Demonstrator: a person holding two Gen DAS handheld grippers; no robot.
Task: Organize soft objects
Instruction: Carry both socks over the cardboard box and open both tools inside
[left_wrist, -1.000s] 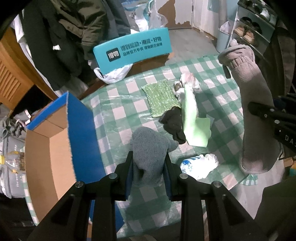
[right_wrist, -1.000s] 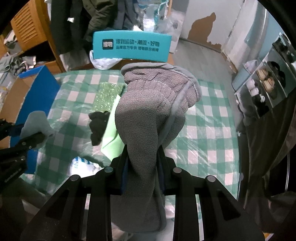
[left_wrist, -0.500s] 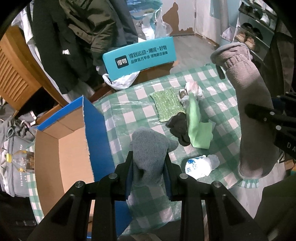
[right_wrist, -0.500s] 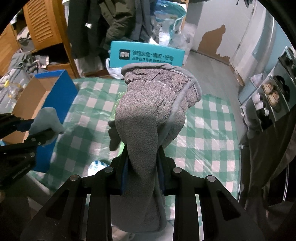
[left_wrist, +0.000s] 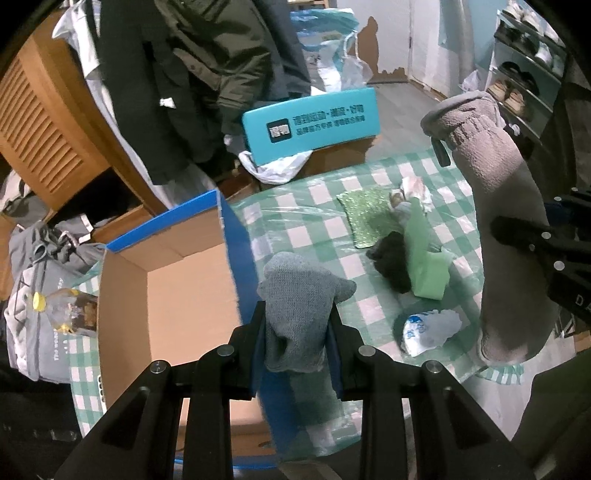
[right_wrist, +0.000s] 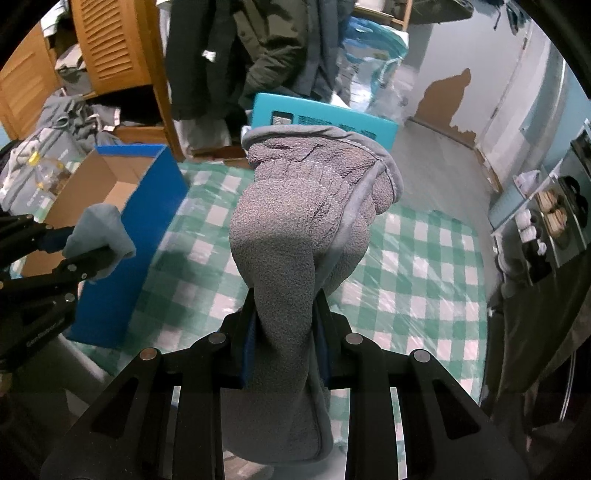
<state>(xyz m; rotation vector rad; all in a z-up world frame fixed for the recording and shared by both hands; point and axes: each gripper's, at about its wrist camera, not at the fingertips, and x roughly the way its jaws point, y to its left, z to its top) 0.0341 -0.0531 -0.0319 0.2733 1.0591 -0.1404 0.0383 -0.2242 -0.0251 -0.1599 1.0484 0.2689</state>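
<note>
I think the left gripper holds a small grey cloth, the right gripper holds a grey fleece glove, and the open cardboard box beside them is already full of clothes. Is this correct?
Not quite: the cardboard box looks empty; the left wrist view shows only bare cardboard inside it. The left gripper does hold the small grey cloth, and the right gripper the grey fleece glove.

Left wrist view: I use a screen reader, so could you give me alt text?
The left hand-held gripper grips a grey sock beside an open cardboard box on a green checked table. At right, another hand-held gripper holds a fleece glove.
</note>
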